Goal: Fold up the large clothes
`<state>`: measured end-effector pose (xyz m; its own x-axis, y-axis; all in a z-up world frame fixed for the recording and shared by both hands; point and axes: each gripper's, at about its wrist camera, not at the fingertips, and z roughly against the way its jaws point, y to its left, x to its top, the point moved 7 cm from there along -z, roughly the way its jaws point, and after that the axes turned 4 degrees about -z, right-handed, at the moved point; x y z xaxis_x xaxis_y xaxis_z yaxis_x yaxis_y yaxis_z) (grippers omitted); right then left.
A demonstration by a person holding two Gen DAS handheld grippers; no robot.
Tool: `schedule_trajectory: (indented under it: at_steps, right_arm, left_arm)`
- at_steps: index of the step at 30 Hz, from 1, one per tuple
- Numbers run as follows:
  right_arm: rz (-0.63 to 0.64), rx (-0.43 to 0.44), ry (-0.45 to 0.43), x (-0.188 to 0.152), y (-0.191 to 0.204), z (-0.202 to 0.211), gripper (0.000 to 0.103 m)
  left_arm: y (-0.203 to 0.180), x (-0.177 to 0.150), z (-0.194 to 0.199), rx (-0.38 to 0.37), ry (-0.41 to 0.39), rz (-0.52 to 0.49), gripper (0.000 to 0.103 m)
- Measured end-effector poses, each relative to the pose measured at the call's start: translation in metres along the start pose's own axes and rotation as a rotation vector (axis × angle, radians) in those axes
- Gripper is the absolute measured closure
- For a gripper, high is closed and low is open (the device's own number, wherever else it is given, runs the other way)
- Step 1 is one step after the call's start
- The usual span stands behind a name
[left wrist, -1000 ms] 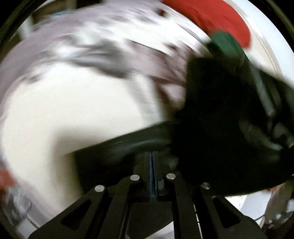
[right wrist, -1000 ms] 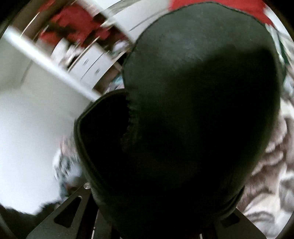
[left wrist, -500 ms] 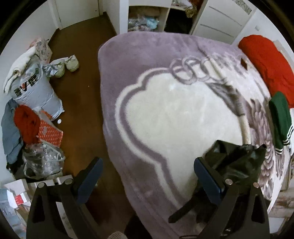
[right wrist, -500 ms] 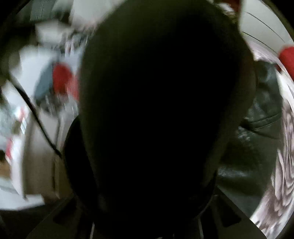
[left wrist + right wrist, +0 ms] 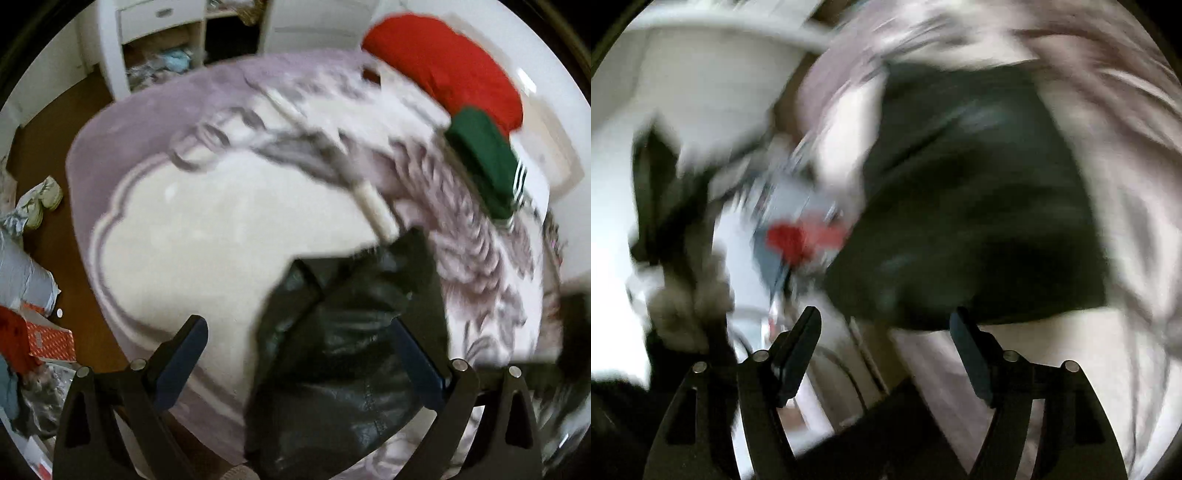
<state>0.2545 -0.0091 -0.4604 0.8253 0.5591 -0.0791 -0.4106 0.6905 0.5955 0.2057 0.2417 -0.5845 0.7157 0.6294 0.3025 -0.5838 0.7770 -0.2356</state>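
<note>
— What's under me?
— My left gripper (image 5: 295, 354) and right gripper (image 5: 886, 332) both gape, empty — black jacket (image 5: 343, 362) crumpled on the lilac-and-cream blanket (image 5: 207, 236), brown floor (image 5: 40, 155) beside it.

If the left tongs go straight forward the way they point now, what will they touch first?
Probably the black leather jacket, or the blanket beside it. The left tongs are open, and the jacket's edge lies between the fingers toward the right one; blur leaves depth uncertain.
</note>
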Motion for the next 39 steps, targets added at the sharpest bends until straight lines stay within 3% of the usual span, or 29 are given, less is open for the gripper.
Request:
schedule_trajectory:
  at_steps: [1,2,6,8,10,13,15,16,17,18,19,21,24,27,29,33,35,39]
  right_arm:
    - [0.006,-0.043,-0.027,0.018,-0.006,0.005,0.054]
    - [0.013,-0.098,-0.031,0.035,-0.014,0.006,0.055]
    - [0.118,-0.166,0.024,0.092,0.008,-0.027,0.055]
    - [0.26,-0.266,0.062,0.121,0.02,-0.057,0.056]
    - [0.269,-0.363,0.129,0.149,0.024,-0.097,0.056]
    - [0.262,-0.479,0.148,0.158,0.013,-0.136,0.055]
    - [0.313,-0.543,0.131,0.15,0.02,-0.135,0.055]
    - [0.316,-0.534,0.137,0.148,0.023,-0.129,0.054]
    - [0.312,-0.463,0.162,0.145,0.027,-0.113,0.05]
    - [0.32,-0.376,0.182,0.142,0.031,-0.099,0.045]
    - [0.323,-0.255,0.198,0.139,0.033,-0.081,0.031]
    - [0.26,-0.076,0.172,0.143,0.014,-0.041,0.024]
    - [0.17,-0.023,0.168,0.142,-0.043,-0.018,0.019]
    - [0.079,0.013,0.266,0.136,-0.094,-0.04,0.019]
    - [0.044,0.117,0.35,0.128,-0.106,-0.072,0.018]
    - [0.056,0.202,0.374,0.106,-0.104,-0.094,0.008]
    - [0.05,0.195,0.359,0.103,-0.102,-0.095,0.0]
    - [0.045,0.159,0.275,0.105,-0.103,-0.088,0.0]
  left_arm:
    - [-0.004,-0.007,-0.012,0.005,0.024,-0.013,0.002]
    - [-0.005,-0.017,-0.028,0.028,0.061,-0.027,0.002]
    - [0.004,-0.064,-0.076,0.097,0.188,-0.042,0.002]
    - [0.014,-0.085,-0.088,0.093,0.2,0.0,0.002]
    - [0.022,-0.095,-0.09,0.067,0.186,0.055,0.002]
    - [0.036,-0.102,-0.095,0.033,0.191,0.145,0.002]
    - [0.039,-0.102,-0.093,0.007,0.194,0.198,0.001]
    - [0.038,-0.101,-0.087,0.0,0.181,0.208,0.001]
    - [0.036,-0.099,-0.077,-0.005,0.154,0.206,0.002]
    - [0.034,-0.096,-0.067,-0.016,0.116,0.201,0.002]
    - [0.033,-0.094,-0.058,-0.024,0.083,0.195,0.001]
    - [0.032,-0.091,-0.041,-0.031,0.02,0.184,0.001]
    - [0.037,-0.091,-0.029,-0.015,-0.029,0.195,0.001]
    - [0.046,-0.092,-0.029,0.022,-0.034,0.218,0.001]
    - [0.055,-0.095,-0.031,0.104,-0.02,0.216,0.001]
    - [0.071,-0.101,-0.038,0.298,0.019,0.167,0.001]
    - [0.076,-0.103,-0.041,0.329,0.025,0.153,0.001]
    - [0.08,-0.103,-0.047,0.359,0.039,0.144,0.001]
